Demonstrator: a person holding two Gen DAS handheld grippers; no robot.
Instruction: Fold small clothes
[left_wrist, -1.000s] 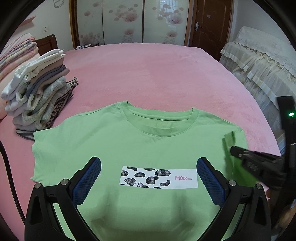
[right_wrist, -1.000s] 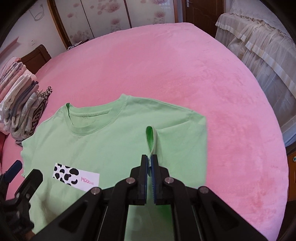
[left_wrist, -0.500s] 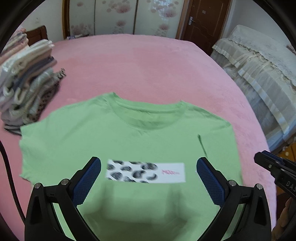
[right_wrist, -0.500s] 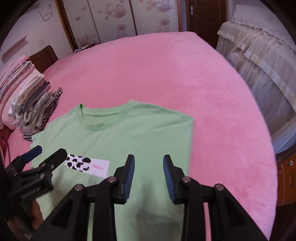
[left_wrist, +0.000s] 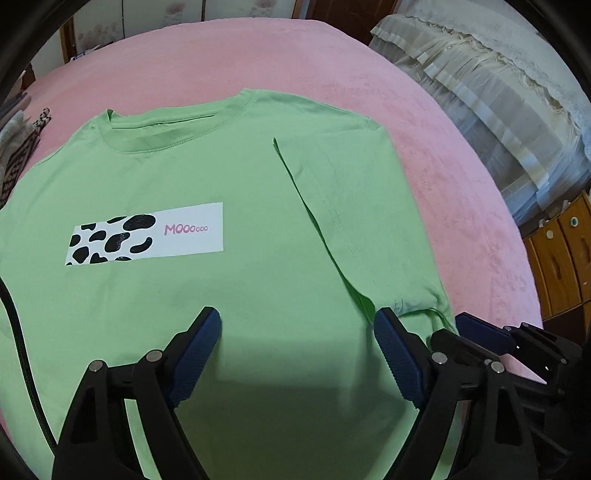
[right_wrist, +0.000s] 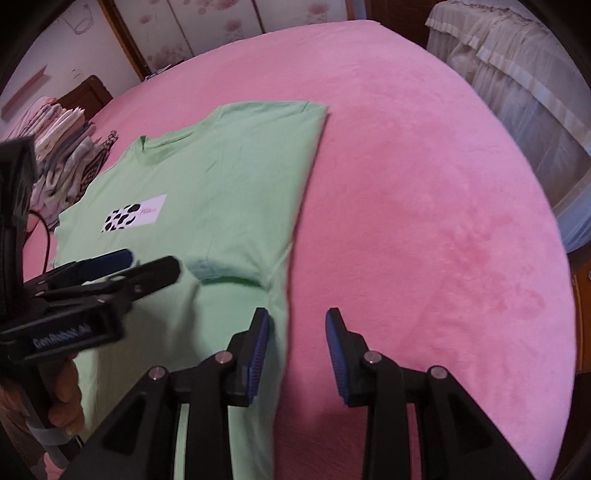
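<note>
Closest in, the left gripper (left_wrist: 297, 350) hangs low over the green T-shirt (left_wrist: 229, 173), jaws spread wide with nothing but flat fabric under them; they have just been narrowing a touch, yet nothing is pinched. Right beside it, at the shirt's near right edge, the right gripper (right_wrist: 297, 350) stands part open and empty, one pad over the green hem line, the other over the pink bedspread (right_wrist: 424, 184). Its jaws have just parted and now hold that gap.

A little further up the shirt, the folded-in sleeve (left_wrist: 354, 206) lies flat across the right side of the body, its edge running diagonally towards the collar (left_wrist: 159, 136). The cow-print patch (left_wrist: 144, 234) sits left of that fold, face up. The shirt lies spread on the bedspread, front up.

So the right sleeve looks done, and both tools seem to be lining up on the near right edge. The next move probably calls for pinching that side seam at two points and carrying it across towards the patch, keeping the sleeve tucked.

Far left of the shirt, a stack of folded clothes (right_wrist: 70, 155) waits.
</note>
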